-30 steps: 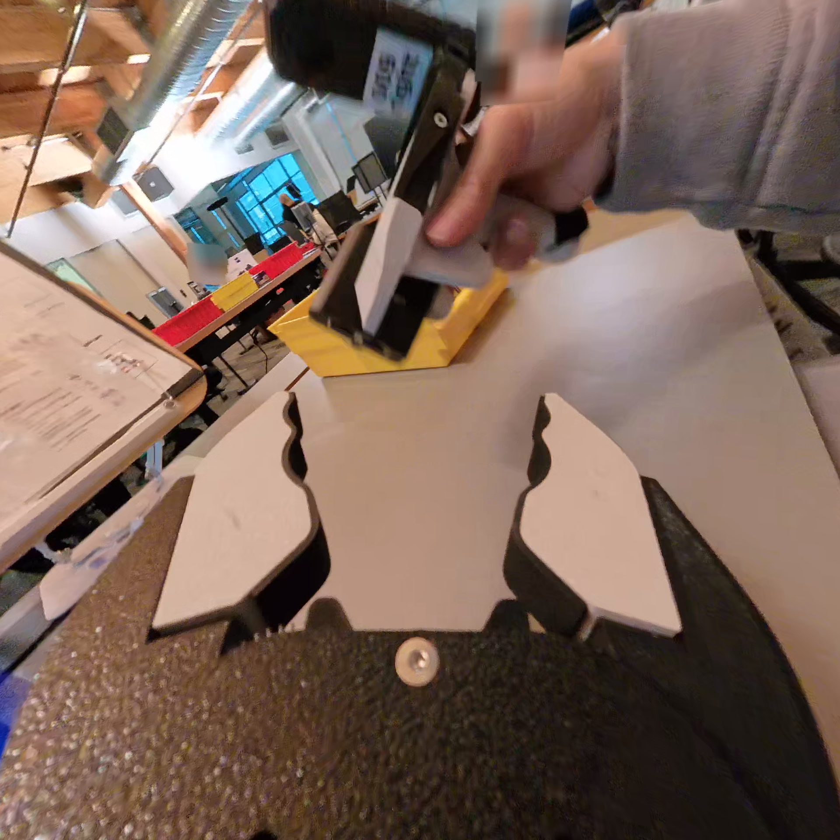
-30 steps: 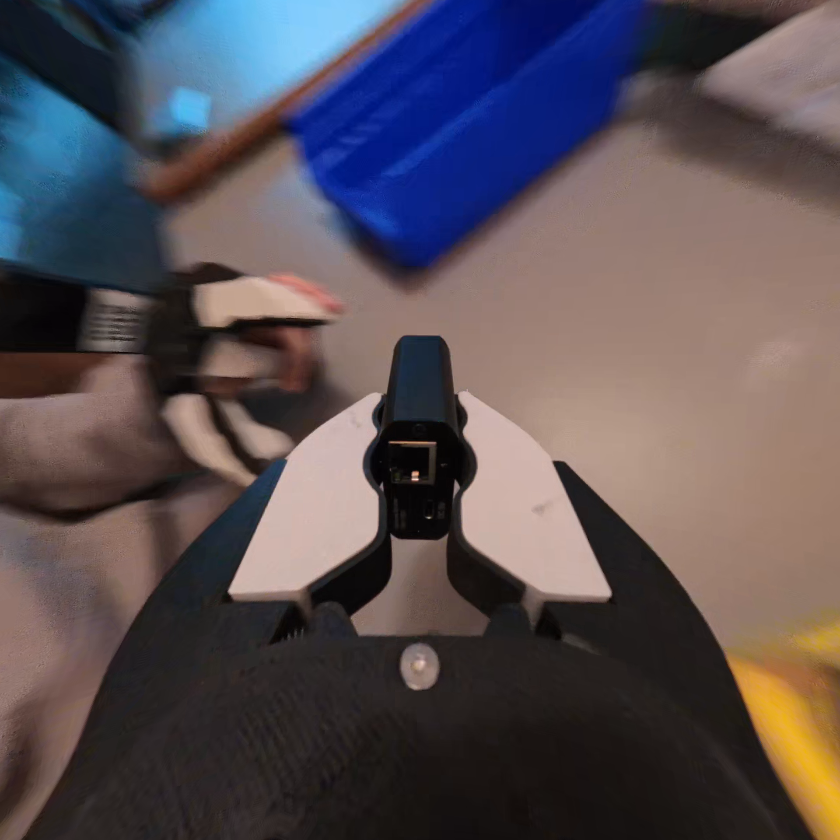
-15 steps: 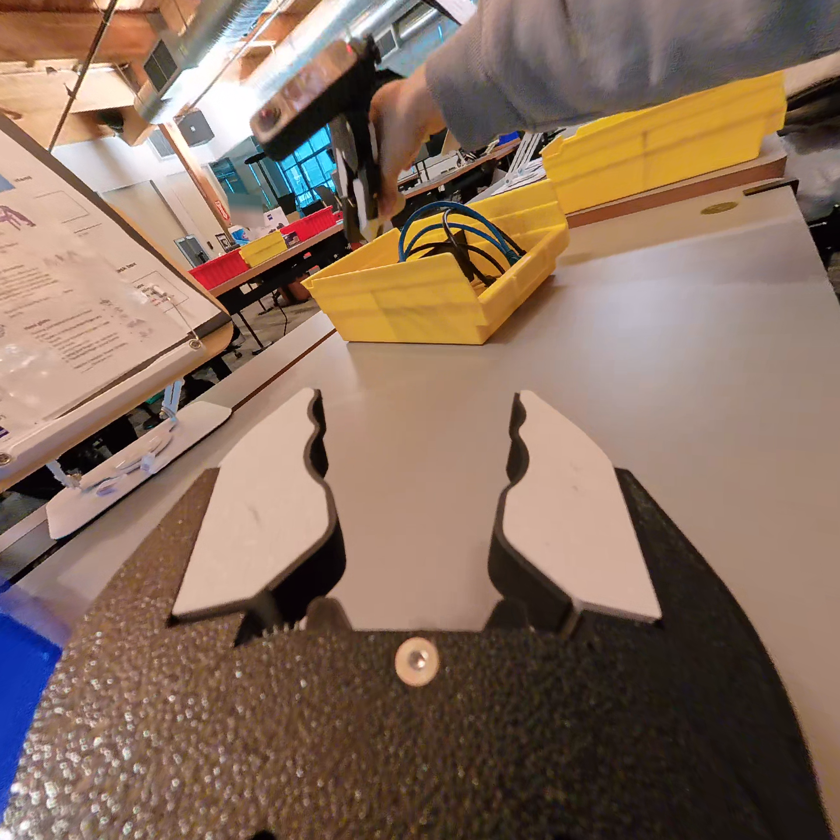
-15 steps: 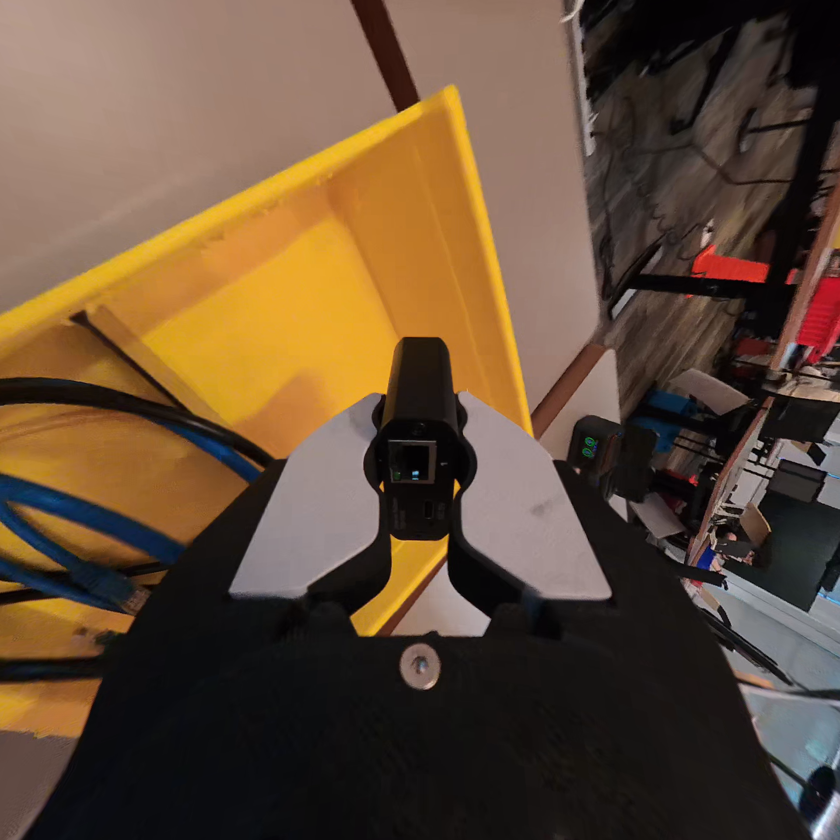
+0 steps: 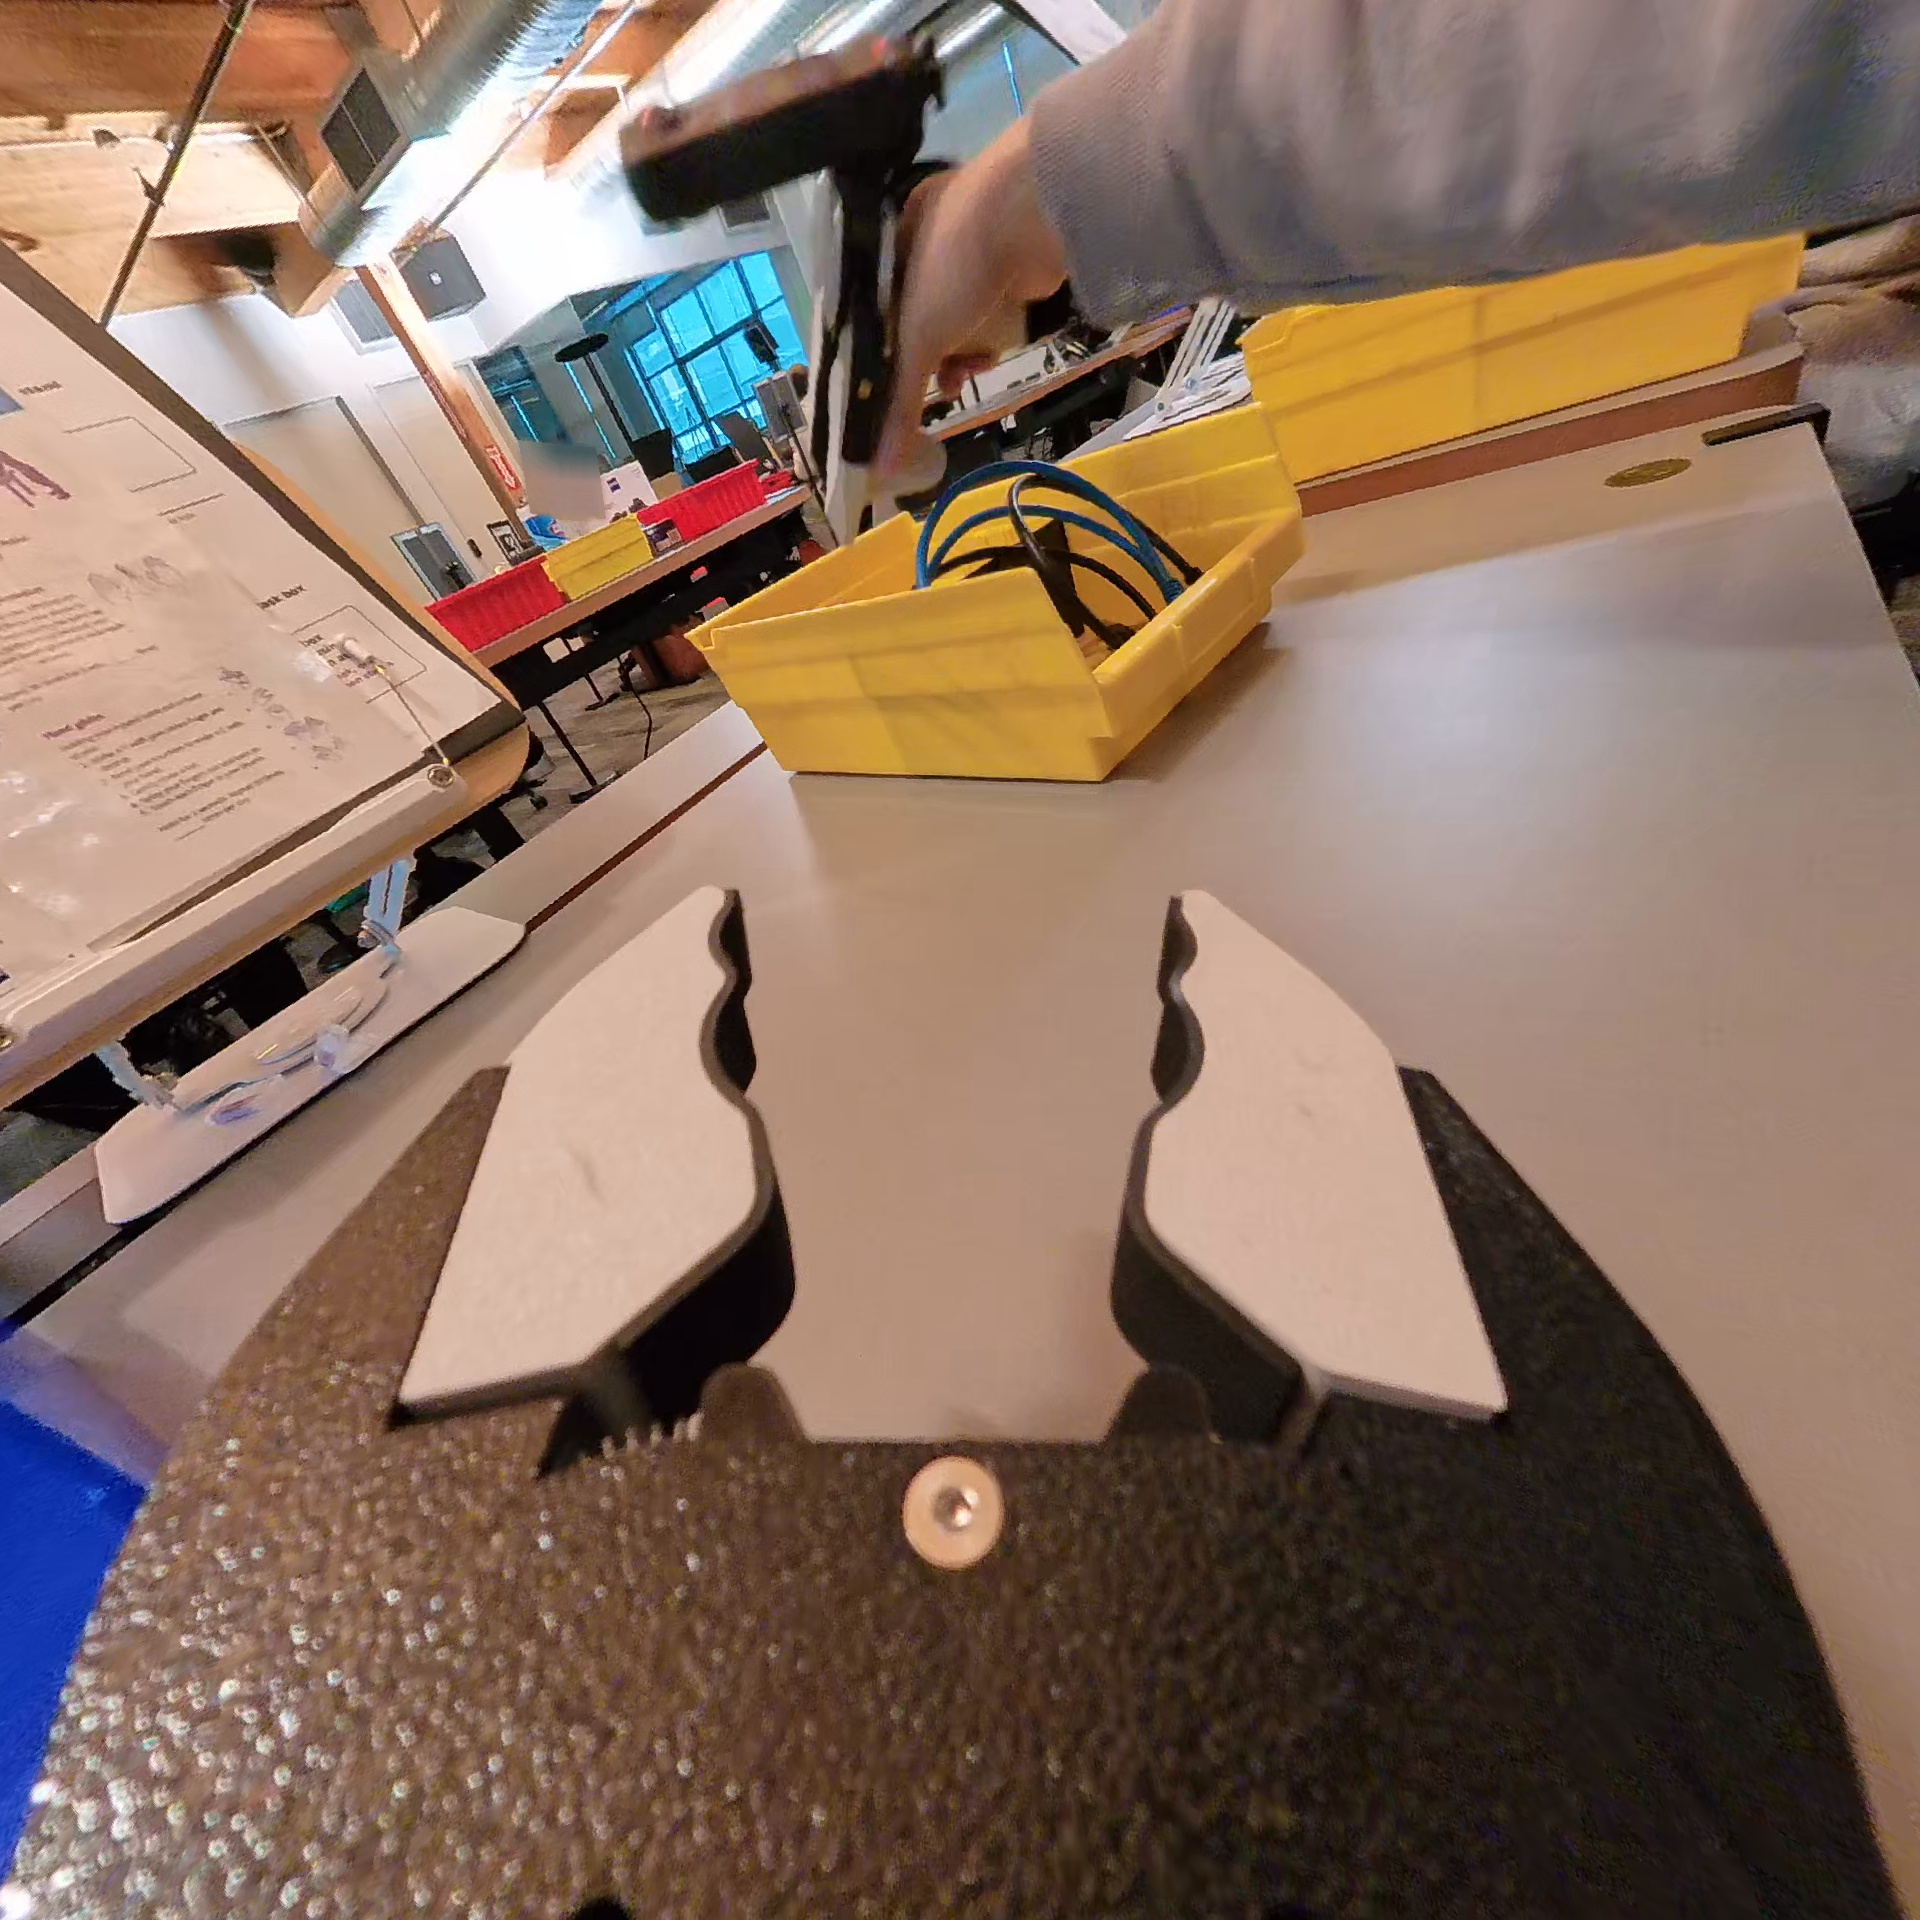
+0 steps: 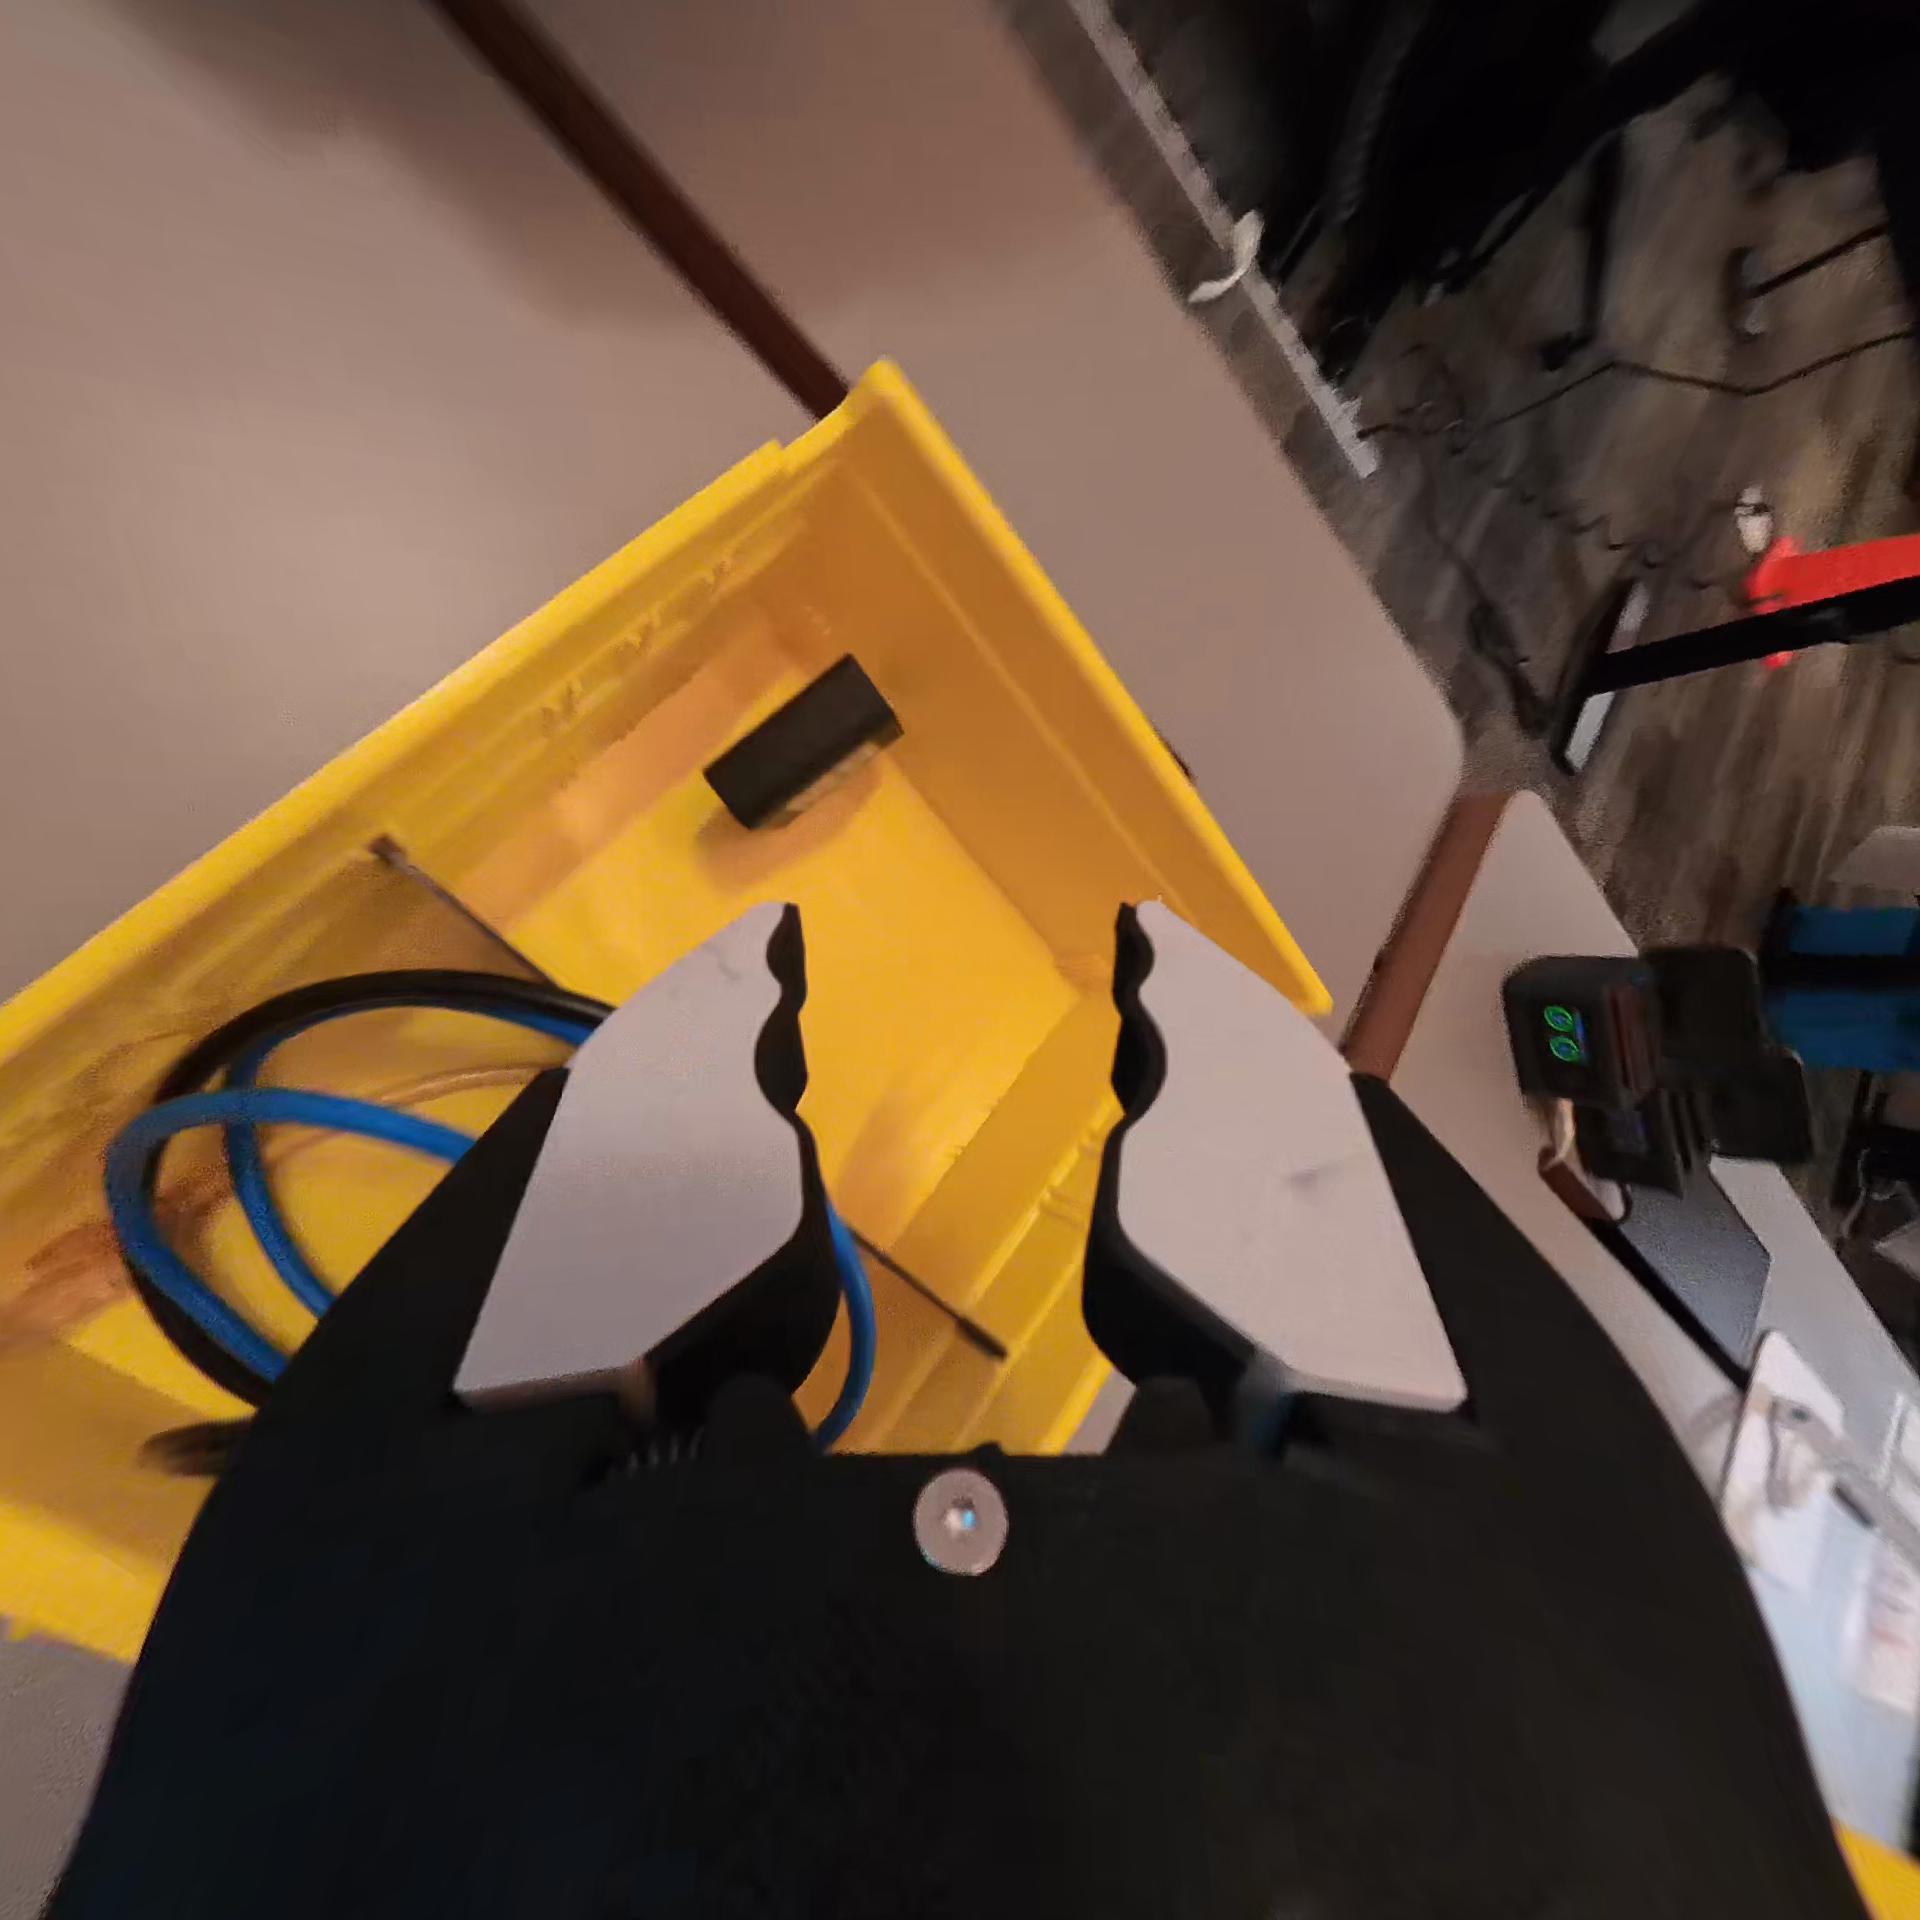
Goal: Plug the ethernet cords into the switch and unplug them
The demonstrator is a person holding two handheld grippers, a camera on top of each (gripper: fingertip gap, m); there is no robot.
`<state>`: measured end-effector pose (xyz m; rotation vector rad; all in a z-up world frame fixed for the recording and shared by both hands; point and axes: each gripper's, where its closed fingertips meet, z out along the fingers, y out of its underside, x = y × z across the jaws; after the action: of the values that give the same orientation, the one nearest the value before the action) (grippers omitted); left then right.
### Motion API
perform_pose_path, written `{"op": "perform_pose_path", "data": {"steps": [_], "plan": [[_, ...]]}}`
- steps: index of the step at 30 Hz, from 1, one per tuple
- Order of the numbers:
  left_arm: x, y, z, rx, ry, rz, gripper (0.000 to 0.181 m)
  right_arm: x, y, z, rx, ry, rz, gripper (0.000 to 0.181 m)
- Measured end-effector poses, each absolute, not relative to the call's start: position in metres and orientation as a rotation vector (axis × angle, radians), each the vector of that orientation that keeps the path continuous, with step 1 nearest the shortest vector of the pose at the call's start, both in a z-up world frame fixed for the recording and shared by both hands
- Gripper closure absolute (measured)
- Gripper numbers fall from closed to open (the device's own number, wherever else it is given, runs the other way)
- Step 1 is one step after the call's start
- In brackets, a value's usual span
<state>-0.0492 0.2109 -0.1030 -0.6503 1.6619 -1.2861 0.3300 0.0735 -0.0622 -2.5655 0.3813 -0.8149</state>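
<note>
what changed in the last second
The right gripper swung from over the table to above the yellow bin, then opened and let go of the black switch, which now lies in the bin's empty end. The left gripper stayed open and empty over the table; the blue and black cords remain in the bin.

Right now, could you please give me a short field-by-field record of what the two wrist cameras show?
surface: grey table
bin: yellow bin on the table
bin contents: blue cords and a black cord coiled at one end; small black switch at the other end, not touching them
left gripper: fingers open, empty, low over bare table, short of the bin
right gripper: fingers open, empty, above the bin, pointing down into it
beside the table: tilted instruction board on a stand
</note>
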Motion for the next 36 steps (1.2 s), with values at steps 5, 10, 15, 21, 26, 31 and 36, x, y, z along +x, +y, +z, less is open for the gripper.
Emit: {"op": "perform_pose_path", "data": {"steps": [5, 10, 15, 21, 26, 31, 36], "plan": [[-0.045, 0.213, -0.106, -0.682, 1.674, -1.237, 0.107, 0.251, 0.025, -0.029, -2.216, 0.547, -0.706, 0.118], [-0.035, 0.206, -0.121, -0.848, 1.747, -1.165, 0.109, 0.176, -0.049, -0.051, -1.937, 0.682, -0.726, 0.114], [-0.022, 0.166, -0.137, -0.994, 1.845, -1.148, 0.107, 0.163, -0.082, -0.079, -1.88, 0.744, -0.796, 0.102], [0.037, 0.104, -0.12, -1.172, 1.851, -1.236, 0.103, 0.167, -0.095, -0.085, -1.871, 0.813, -0.747, 0.09], [0.11, 0.09, -0.101, -1.315, 1.808, -1.138, 0.099, 0.168, -0.099, -0.084, -1.896, 0.795, -0.752, 0.09], [0.183, 0.107, -0.11, -1.409, 1.778, -0.885, 0.093, 0.163, -0.094, -0.065, -1.814, 0.773, -0.713, 0.094], [0.2, 0.114, -0.144, -1.504, 1.935, -0.718, 0.151, 0.154, -0.084, -0.057, -1.822, 0.701, -0.721, 0.096]]}}
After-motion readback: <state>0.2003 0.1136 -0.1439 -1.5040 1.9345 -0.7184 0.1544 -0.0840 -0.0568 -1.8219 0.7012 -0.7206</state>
